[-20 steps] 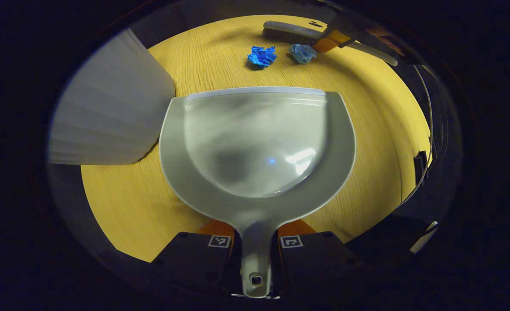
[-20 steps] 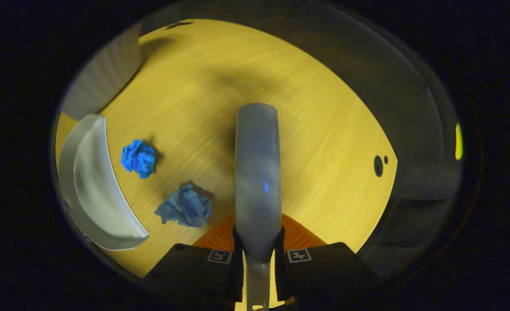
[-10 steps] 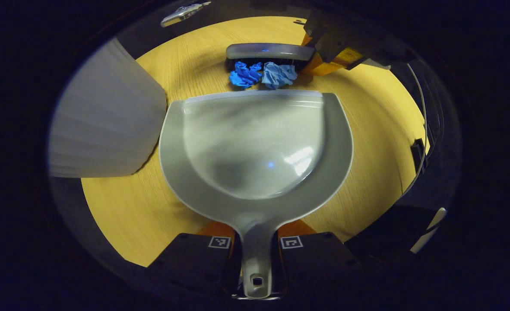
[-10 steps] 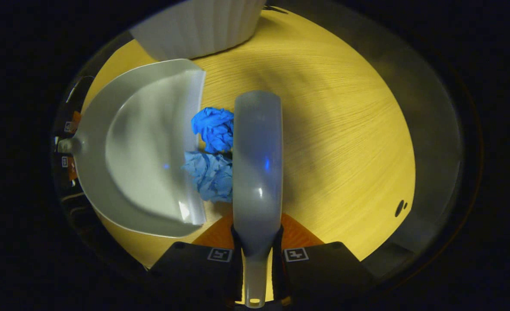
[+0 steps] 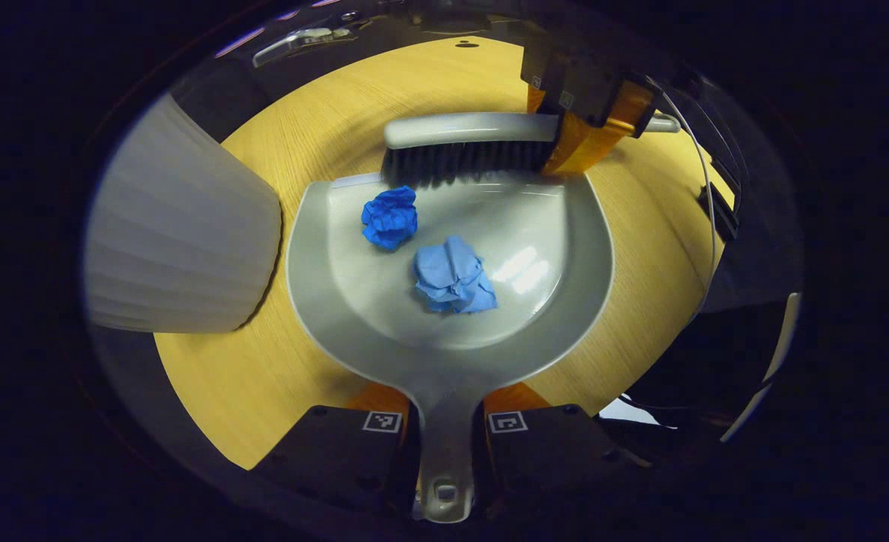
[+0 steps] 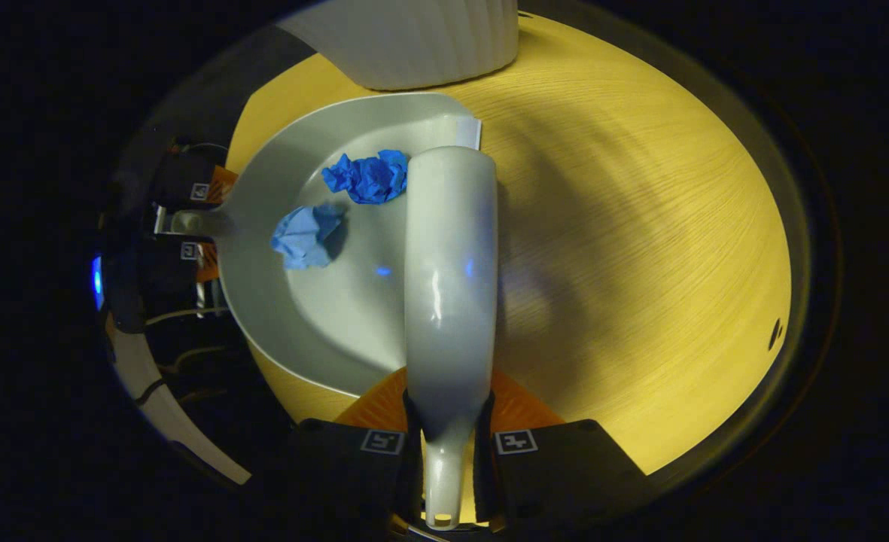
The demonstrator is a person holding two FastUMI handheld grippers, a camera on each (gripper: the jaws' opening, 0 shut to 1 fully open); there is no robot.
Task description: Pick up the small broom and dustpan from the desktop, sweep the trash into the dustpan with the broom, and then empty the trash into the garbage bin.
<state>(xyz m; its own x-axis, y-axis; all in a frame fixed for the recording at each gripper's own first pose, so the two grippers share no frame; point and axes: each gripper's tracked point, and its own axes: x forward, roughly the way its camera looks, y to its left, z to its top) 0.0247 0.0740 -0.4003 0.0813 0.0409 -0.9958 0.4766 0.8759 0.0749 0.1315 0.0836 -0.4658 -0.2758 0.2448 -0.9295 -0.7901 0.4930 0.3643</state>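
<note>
Left gripper view: both paper wads point(image 5: 455, 275) lie inside the dustpan point(image 5: 579, 248) on the bench point(image 5: 226, 369), fingers pinching its handle; the broom point(image 5: 463, 147), likewise pinched, rests at its lip. Emptying into the bin point(image 5: 181, 241) remains.

In the right gripper view the broom point(image 6: 450, 278) hides its own bristles and part of the dustpan point(image 6: 324, 309). The bin point(image 5: 181, 233) is cut off, its top perhaps open.
</note>
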